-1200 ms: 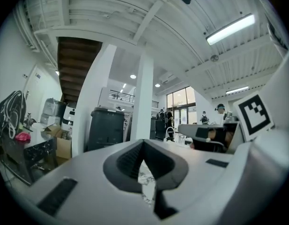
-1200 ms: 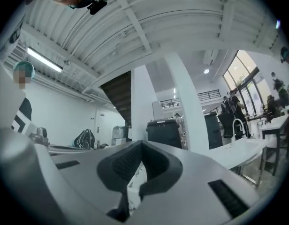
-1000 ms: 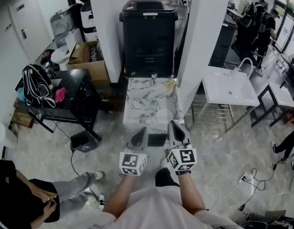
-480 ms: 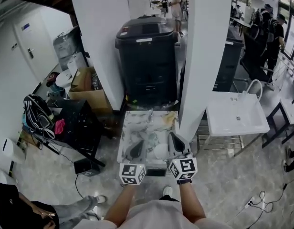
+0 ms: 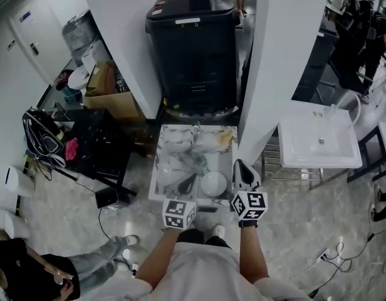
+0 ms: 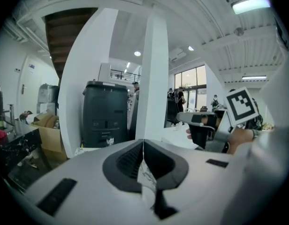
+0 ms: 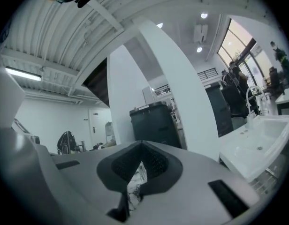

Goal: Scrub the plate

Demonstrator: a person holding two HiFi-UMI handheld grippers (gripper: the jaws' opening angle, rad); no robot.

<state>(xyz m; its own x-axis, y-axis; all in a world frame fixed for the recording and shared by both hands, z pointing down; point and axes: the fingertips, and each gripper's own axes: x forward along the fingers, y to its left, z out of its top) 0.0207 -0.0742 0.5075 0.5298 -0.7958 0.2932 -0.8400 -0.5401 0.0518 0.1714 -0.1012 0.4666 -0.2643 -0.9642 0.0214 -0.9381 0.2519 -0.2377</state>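
Observation:
A white plate (image 5: 213, 184) lies near the front edge of a small marble-topped table (image 5: 171, 149), seen only in the head view. A yellowish sponge-like thing (image 5: 225, 137) lies at the table's far right corner and a greenish item (image 5: 201, 163) just behind the plate. My left gripper (image 5: 190, 180) hovers just left of the plate, shut and empty. Level with the plate, my right gripper (image 5: 241, 165) is held off the table's right edge, also shut and empty. In the gripper views the left gripper (image 6: 143, 146) and right gripper (image 7: 142, 149) both point level into the room, jaws together.
A large dark bin (image 5: 193, 42) stands behind the table between two white pillars (image 5: 277, 61). A white sink (image 5: 318, 140) is at the right, and a black table with bags (image 5: 80, 143) and a cardboard box (image 5: 108, 89) at the left. A person sits at the lower left (image 5: 30, 262).
The view has moved forward and tipped down over the marble table, bringing the plate into sight. Both grippers have come from short of the table to its front edge, still shut.

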